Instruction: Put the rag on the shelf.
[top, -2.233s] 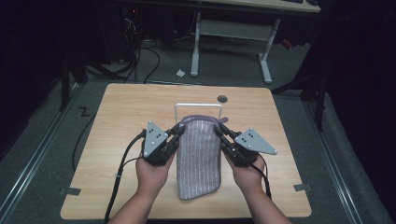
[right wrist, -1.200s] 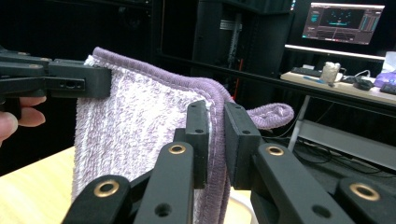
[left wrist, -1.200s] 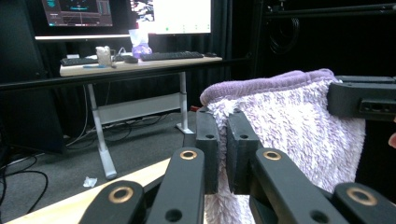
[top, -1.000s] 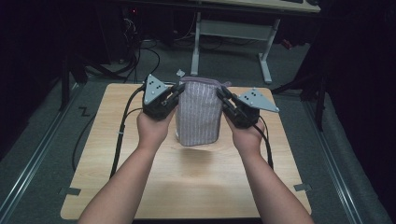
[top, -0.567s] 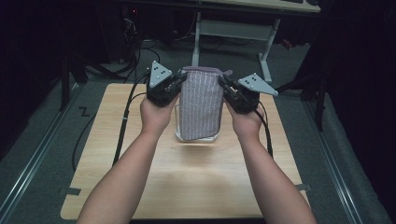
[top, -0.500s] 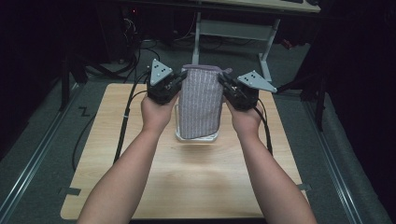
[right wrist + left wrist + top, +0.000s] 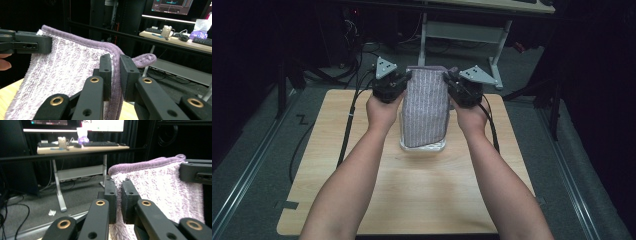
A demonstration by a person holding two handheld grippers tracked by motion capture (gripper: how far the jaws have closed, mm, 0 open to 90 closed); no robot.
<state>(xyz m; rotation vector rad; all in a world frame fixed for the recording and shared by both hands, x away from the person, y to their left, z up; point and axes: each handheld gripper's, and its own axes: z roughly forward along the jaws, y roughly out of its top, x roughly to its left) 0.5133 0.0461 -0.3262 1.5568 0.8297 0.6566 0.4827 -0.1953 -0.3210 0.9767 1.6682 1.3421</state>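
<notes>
Towel (image 7: 426, 111) lifted higher | left gripper (image 7: 398, 85), right gripper (image 7: 455, 86) jaws clamped on top corners

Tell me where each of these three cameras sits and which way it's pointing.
High view: above the person's side, looking forward and down at the table; both forearms, left gripper, right gripper.
Left gripper view: on the left gripper, facing a far desk; jaws shut on the towel's corner.
Right gripper view: on the right gripper, same pinch.
All three show the hanging purple towel.
</notes>
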